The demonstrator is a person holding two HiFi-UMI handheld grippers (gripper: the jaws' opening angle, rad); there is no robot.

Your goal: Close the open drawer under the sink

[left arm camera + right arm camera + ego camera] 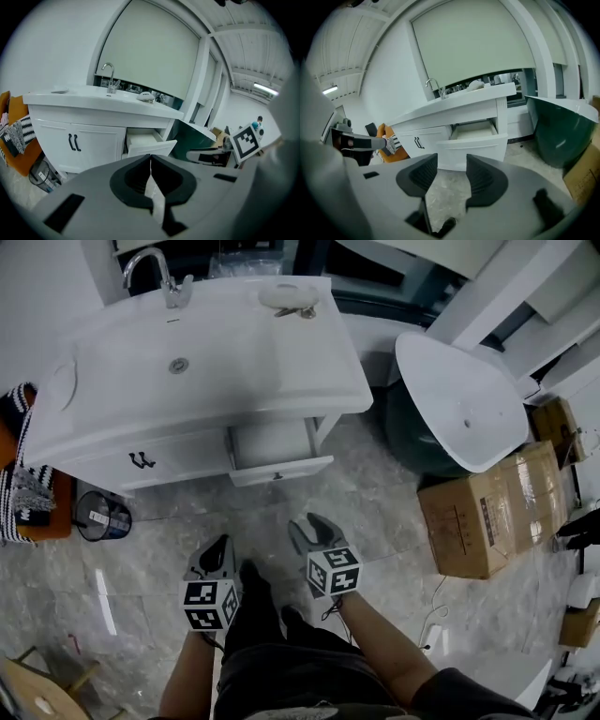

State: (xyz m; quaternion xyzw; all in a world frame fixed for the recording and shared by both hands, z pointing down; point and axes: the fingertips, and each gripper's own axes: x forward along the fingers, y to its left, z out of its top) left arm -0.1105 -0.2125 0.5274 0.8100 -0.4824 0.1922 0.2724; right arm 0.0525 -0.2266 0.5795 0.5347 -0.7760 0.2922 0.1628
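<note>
A white sink cabinet (178, 460) stands ahead with its right-hand drawer (279, 468) pulled open; the drawer (474, 140) looks bare inside. My left gripper (217, 555) hovers over the floor well short of the cabinet, its jaws pressed together with nothing between them; the drawer (151, 145) lies beyond it. My right gripper (312, 532) is beside it, a little nearer the drawer front, jaws apart and holding nothing. Neither gripper touches the drawer.
A white basin (461, 401) on a dark green base leans to the right of the cabinet. Cardboard boxes (492, 509) sit at the right. A small bin (101, 517) and an orange chair with striped cloth (21, 486) stand at the left. Marbled floor (394, 521) underfoot.
</note>
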